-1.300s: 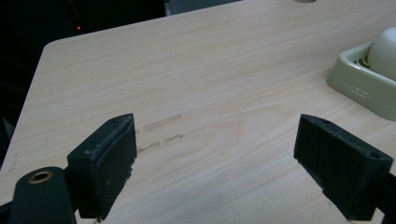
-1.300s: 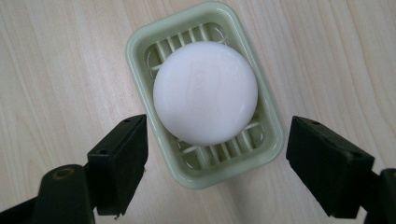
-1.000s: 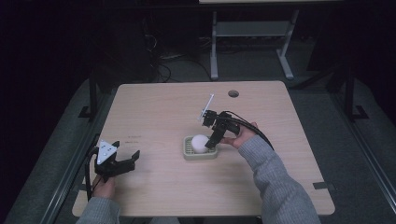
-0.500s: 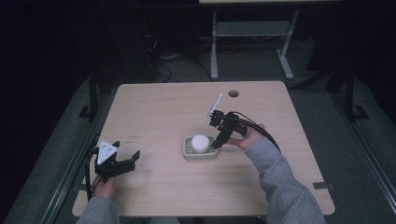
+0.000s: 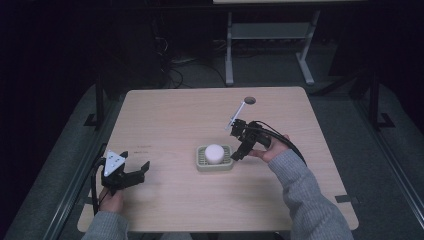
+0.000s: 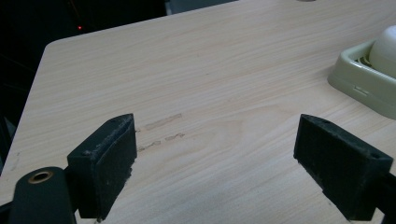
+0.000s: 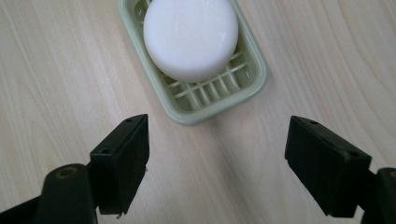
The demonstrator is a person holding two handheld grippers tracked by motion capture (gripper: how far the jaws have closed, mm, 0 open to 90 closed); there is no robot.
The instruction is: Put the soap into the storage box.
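A pale wooden table [image 5: 165, 115] stands in a dark room, and most of its top is bare. Near the middle sits a light green soap dish [image 5: 214, 165] with a round white bar of soap [image 5: 214, 153] lying in it, well in from every edge.

The right gripper [image 5: 239, 151] is just beside the dish's right end, above the wood, and its jaws stand wide apart with nothing between them. In the right gripper view the dish [image 7: 252, 79] lies ahead of the jaws, not between them, with the soap [image 7: 190, 37] resting on its slatted floor. The right hand [image 5: 272, 149] holds the tool, a grey sleeve [image 5: 310, 200] running back to the table's near edge. A thin white rod [image 5: 236, 114] sticks up from the gripper toward a small round hole [image 5: 249, 100] near the far edge.

The left gripper [image 5: 136, 174] rests close to the near left corner, well apart from the dish, its jaws also spread wide and empty. In the left gripper view, bare wood with faint scuff marks [image 6: 161, 128] stretches ahead, and the dish's corner [image 6: 359, 86] shows at the right.

The whole far left half of the table is open, as is the near strip between the two arms.
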